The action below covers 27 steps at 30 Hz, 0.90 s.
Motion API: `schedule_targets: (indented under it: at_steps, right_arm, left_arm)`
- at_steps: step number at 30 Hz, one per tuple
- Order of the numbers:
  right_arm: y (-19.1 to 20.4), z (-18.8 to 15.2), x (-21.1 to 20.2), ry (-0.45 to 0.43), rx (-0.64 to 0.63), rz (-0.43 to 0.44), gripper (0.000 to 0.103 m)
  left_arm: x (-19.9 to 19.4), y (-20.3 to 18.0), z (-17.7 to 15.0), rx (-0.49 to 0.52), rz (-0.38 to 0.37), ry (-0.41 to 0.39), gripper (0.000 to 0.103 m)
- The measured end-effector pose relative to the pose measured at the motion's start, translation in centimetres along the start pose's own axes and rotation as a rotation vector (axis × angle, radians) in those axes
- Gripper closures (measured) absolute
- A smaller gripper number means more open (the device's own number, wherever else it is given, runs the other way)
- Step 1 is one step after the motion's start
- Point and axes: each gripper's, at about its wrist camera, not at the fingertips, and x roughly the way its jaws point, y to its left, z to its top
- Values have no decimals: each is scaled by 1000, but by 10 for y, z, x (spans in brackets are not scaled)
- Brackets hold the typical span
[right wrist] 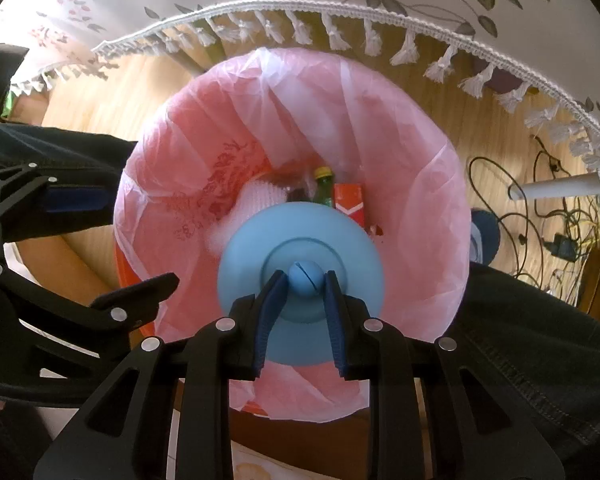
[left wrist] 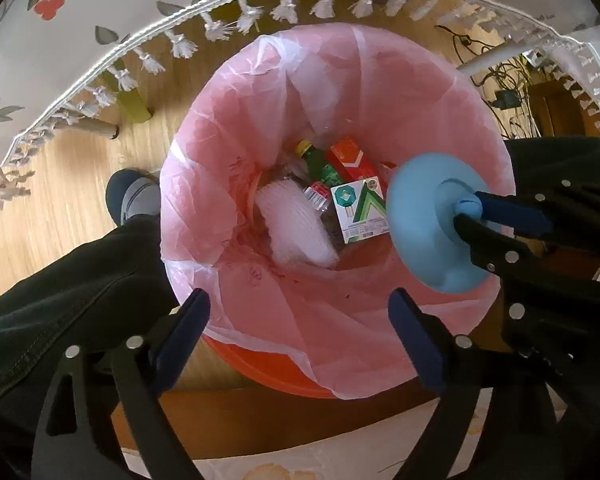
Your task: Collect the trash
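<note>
Honestly, your right gripper (right wrist: pixel 303 280) is clenched on just the knob of the blue lid (right wrist: pixel 300 248), hanging over the pink-lined bin (right wrist: pixel 440 184). Tiny grip, so it could swing and land on the rim. Left gripper (left wrist: pixel 300 308) hovers released above the bin's near edge.

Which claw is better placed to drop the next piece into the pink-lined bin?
Right. The right claw is shut on the blue round lid's knob, holding the lid above the pink-lined orange bin. The left claw hangs open and empty at the bin's near rim.
</note>
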Motion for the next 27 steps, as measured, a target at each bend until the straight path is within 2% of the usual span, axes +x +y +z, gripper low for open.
schedule_targets:
  at_steps: [4, 7, 13, 18, 21, 23, 25, 27]
  right_arm:
    - [0, -1, 3, 3, -1, 13, 75]
    - [-1, -1, 2, -6, -4, 15, 63]
    - [-4, 1, 3, -2, 9, 6, 53]
    - [-10, 3, -8, -14, 19, -19, 42]
    - [-11, 2, -27, -58, 16, -50, 35]
    - [-12, 0, -42, -94, 14, -44, 29]
    - [-11, -3, -60, -140, 7, -34, 12]
    - [-7, -5, -77, -175, -16, -41, 6]
  left_arm:
    - [-1, 5, -1, -24, 14, -5, 11]
    - [0, 9, -1, -32, 40, 1, 11]
    - [-1, 14, 0, -45, 70, 2, 10]
    - [-9, 16, 0, -64, 66, -22, 10]
    - [-22, 16, -2, -88, 37, -52, 9]
    - [-34, 16, -3, -92, 48, -81, 9]
    - [-48, 14, -6, -87, 53, -118, 9]
    - [-63, 12, -9, -73, 55, -153, 9]
